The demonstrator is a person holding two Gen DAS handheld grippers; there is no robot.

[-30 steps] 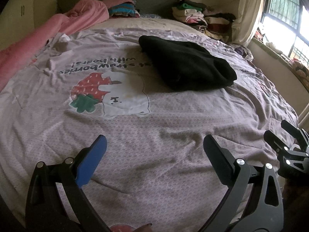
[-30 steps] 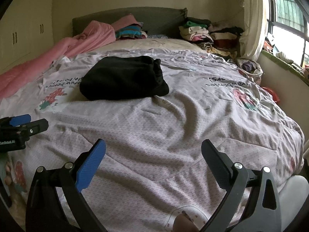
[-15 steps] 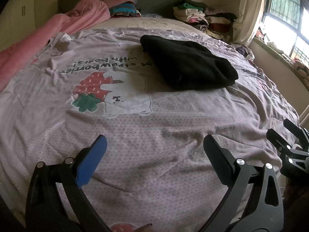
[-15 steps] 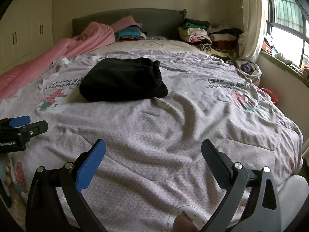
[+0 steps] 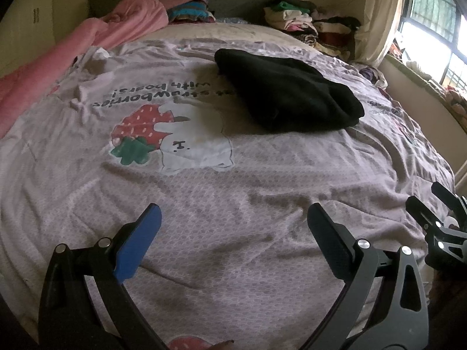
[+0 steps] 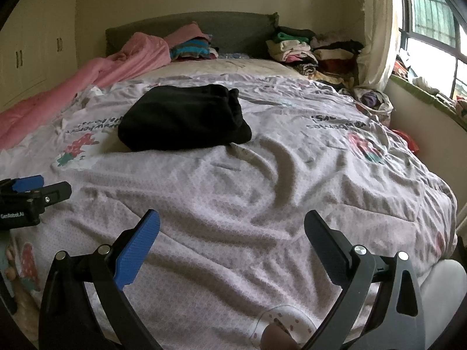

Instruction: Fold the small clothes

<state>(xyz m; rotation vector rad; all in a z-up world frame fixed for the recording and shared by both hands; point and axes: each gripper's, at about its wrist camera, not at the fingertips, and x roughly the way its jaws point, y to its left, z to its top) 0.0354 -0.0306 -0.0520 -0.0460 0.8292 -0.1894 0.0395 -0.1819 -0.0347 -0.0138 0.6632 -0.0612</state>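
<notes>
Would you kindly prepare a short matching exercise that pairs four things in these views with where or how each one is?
Things:
1. black garment
2. pink blanket
3. pile of clothes
4. left gripper

Places or states:
A. stacked at the head of the bed, on the window side
B. open and empty, above the bedspread near the foot of the bed
C. lying as a flat bundle in the middle of the bedspread
D. bunched along the bed's far side, away from the window

Pairs: 1-C, 2-D, 3-A, 4-B
</notes>
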